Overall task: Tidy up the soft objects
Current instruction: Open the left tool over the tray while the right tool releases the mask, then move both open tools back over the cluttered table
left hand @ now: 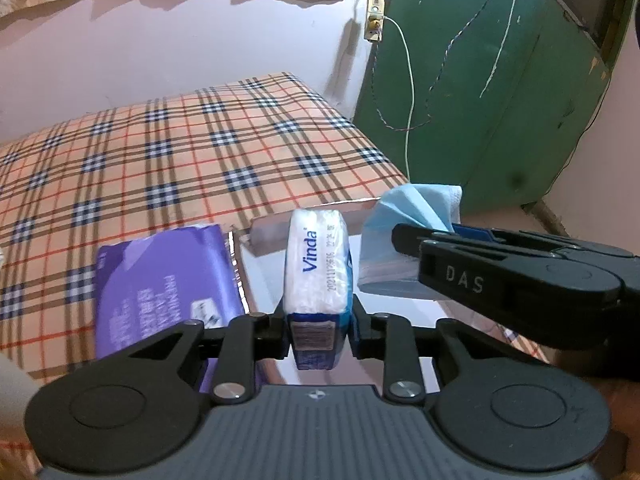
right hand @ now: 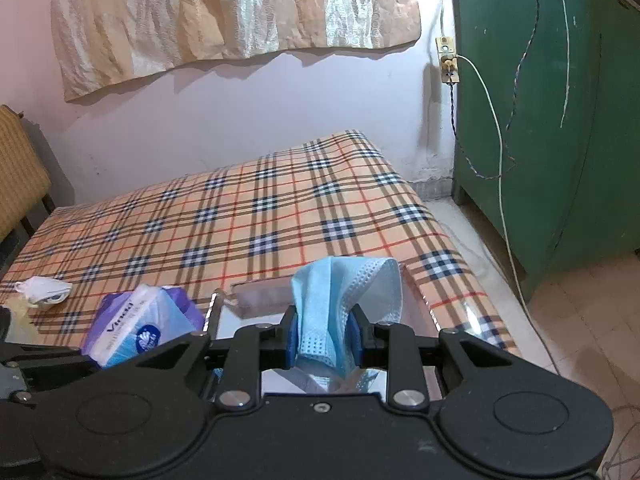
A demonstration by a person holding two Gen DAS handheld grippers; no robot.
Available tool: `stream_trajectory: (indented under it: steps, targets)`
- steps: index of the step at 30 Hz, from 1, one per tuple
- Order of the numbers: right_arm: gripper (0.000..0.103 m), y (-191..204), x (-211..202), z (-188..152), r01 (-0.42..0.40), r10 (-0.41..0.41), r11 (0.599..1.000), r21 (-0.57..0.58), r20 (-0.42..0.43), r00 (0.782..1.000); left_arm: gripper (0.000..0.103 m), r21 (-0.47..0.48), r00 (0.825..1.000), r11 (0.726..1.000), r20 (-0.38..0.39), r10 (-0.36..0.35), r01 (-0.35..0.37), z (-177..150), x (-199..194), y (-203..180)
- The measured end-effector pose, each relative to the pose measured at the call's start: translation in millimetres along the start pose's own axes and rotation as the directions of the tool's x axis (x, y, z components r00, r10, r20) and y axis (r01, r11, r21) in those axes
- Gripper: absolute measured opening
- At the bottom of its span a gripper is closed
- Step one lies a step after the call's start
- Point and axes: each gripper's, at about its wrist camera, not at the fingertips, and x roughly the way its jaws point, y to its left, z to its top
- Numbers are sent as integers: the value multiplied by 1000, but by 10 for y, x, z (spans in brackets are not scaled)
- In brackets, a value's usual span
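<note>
Left gripper (left hand: 320, 320) clamps our tissue pack (left hand: 318, 264); right gripper (right hand: 326, 336) pinches mask (right hand: 344, 292). We set both gently into tray (left hand: 264, 276) at twelve o'clock.

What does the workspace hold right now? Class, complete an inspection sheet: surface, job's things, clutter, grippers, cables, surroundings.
Surface: plaid cloth over the bed; shiny tray at its near edge.
Job's things: Vinda pack upright over the tray; blue mask; purple pack beside the tray; white mask far left.
Clutter: nothing seen.
Grippers: left hand-held gripper shut on the Vinda pack; right hand-held gripper shut on the blue mask.
Cables: white cable hanging from the socket.
Surroundings: pink wall, curtain, green cabinet.
</note>
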Motion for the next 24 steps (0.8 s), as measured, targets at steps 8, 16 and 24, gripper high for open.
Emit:
stream_trajectory:
  steps: [8, 16, 24]
  targets:
    - [82, -54, -143, 5, 19, -20, 1000, 18, 23, 1000, 68, 14, 1000, 1000, 23, 16, -16, 22, -115, -25]
    - [90, 122, -578, -52, 39, -44, 997, 69, 70, 997, 91, 11, 994, 995, 51, 98, -99, -60, -479, 53]
    - [91, 389, -874, -210, 4, -11, 996, 88, 76, 997, 94, -7, 990, 991, 56, 131, -131, -209, -813, 194]
